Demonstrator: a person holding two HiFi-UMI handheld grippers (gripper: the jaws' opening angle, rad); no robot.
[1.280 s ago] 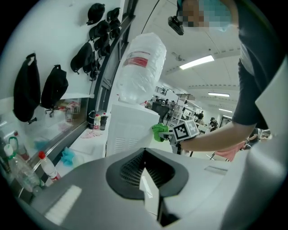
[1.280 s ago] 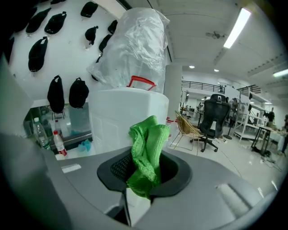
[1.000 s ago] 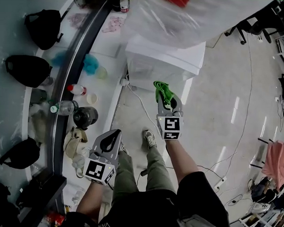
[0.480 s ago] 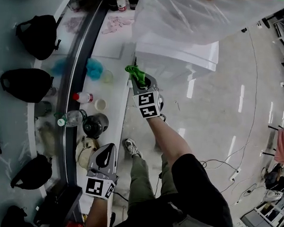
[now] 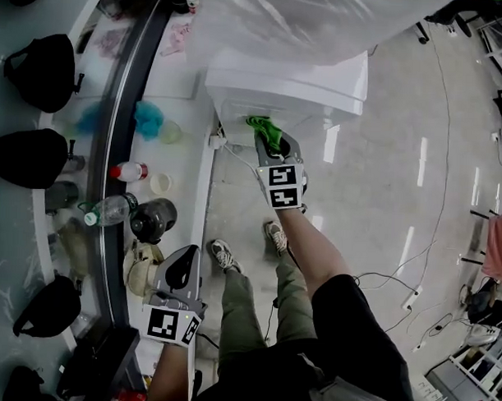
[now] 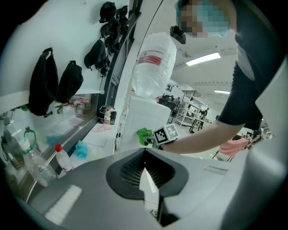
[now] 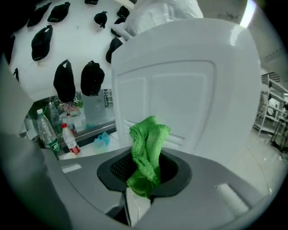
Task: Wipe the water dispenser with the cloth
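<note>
**A:** so where was the cloth (image 7: pixel 146 152) at?

**B:** upper middle of the head view, bunched up and clamped in the right gripper (image 5: pixel 268 143). It was right up at the water dispenser (image 5: pixel 312 87) front panel, but I couldn't call contact. Left gripper (image 5: pixel 181 271) sat lower left, jaws together on nothing.

**A:** how'd it handle?

**B:** looked soft, light and floppy, so pinching a thick fold made sense. The dispenser seemed rigid, slick plastic, and the bottle (image 6: pixel 153 67) on top was probably heavy.

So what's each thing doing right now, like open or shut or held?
water dispenser: upright, water jug on top.
green cloth: bunched, held close to the water dispenser.
right gripper: shut on the green cloth.
left gripper: shut, empty.
red-capped bottle: upright, capped.
</note>
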